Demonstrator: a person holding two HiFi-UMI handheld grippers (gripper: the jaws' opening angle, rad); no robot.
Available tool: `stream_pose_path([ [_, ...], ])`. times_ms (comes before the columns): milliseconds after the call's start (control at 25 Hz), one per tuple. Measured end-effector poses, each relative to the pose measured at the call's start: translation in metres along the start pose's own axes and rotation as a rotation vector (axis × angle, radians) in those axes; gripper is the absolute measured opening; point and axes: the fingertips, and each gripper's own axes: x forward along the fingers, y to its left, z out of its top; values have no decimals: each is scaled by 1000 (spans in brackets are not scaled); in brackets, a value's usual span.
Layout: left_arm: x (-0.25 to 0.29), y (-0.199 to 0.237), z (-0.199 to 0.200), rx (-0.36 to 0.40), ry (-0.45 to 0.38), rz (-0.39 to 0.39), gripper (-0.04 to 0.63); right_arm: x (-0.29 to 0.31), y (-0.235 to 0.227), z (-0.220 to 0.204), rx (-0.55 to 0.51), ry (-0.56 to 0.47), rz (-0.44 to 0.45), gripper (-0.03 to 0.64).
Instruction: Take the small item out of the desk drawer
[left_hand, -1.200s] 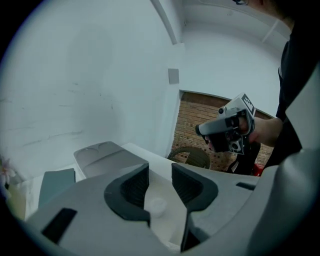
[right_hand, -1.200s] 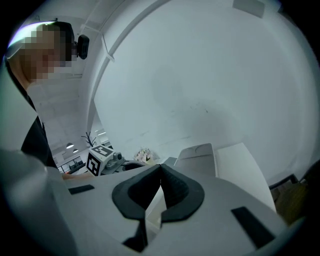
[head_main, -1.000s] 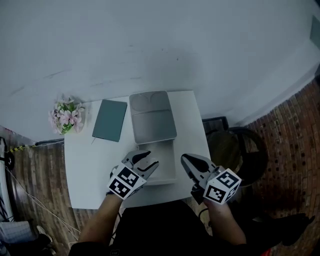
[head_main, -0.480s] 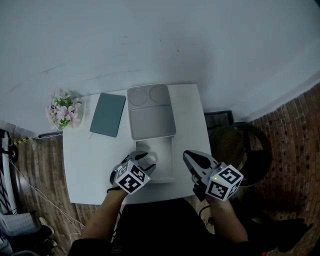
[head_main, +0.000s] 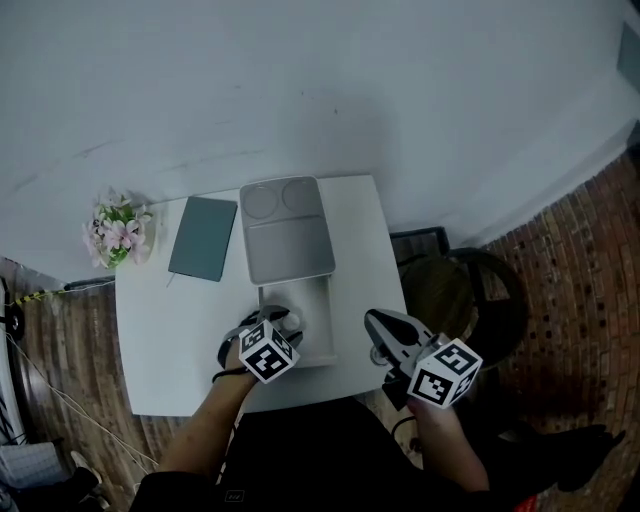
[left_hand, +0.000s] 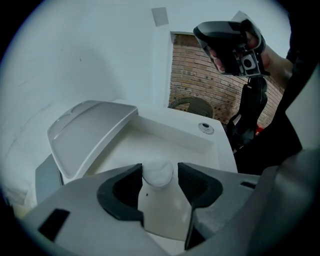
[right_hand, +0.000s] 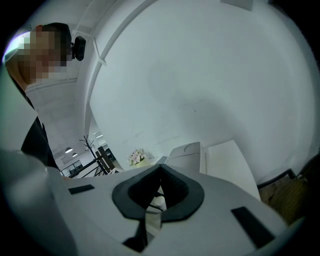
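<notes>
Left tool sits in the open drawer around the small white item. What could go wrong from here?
The jaws of the left tool have just been opening; the small white item sits between them ungripped, nearer one pad. Closing off-centre might nudge it away. Its top looks round, so it could roll inside the drawer.

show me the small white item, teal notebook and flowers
small white item (left_hand: 158, 172), left gripper view, its round top
teal notebook (head_main: 203, 238), head view, middle of cover
flowers (head_main: 117, 232), head view, pink blooms

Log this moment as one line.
drawer: open | left gripper: jaws just opened, small white item between them | right gripper: jaws shut, empty
</notes>
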Motion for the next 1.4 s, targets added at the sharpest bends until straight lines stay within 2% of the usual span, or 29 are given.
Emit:
stream_pose_path([
  [160,5,1,0,52,13,17,206,-14,7,-4,14,-23,-33,3],
  [280,6,5,-2,63,18,35,203,-23,16,-11,24,-35,-55,4],
  [400,4,3,-1,67,16,9,189,-30,26,-17,35,-48,-71,4],
  [680,-24,-6,8,112,-45,-10,184,-41,47,-12,14,-93,-117,3],
  [1080,-84,2,55,-17,-244,17,183,-50,61,15,-56,-111,-82,3],
  [1280,-106,5,82,-65,-273,53,183,-66,52,51,-114,-219,-4,5],
  [1400,-108,-3,105,-92,-290,57,183,-87,37,62,-171,-229,8,30],
])
